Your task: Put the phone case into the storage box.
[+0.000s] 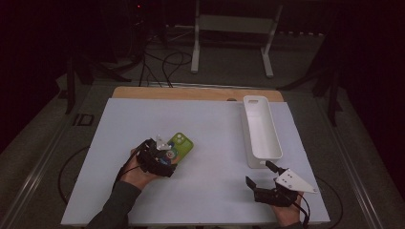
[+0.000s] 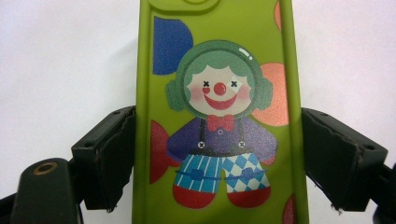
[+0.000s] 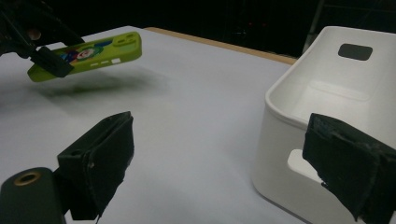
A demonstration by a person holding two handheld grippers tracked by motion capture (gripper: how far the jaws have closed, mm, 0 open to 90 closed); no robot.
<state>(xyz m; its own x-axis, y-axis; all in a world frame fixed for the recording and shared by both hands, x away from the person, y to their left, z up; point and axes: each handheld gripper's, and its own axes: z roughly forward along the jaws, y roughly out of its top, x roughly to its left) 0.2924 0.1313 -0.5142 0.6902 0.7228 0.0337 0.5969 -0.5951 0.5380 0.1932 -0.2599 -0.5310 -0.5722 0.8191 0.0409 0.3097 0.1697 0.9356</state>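
Observation:
A lime-green phone case (image 1: 183, 141) with a clown picture (image 2: 219, 116) is held between the jaws of my left gripper (image 1: 167, 155), which is shut on its two long edges (image 2: 217, 158). In the right gripper view the case (image 3: 93, 53) hangs tilted a little above the white table sheet, with its shadow below it and the left gripper (image 3: 46, 60) at its near end. My right gripper (image 1: 258, 172) stands open and holds nothing (image 3: 224, 158), just in front of the near end of a long white bin (image 1: 275, 131).
The white bin (image 3: 280, 154) lies lengthwise along the right side of the white sheet (image 1: 215, 181) and looks empty inside. A wooden table edge (image 1: 191, 93) shows at the back. Cables and a white stand lie on the floor beyond.

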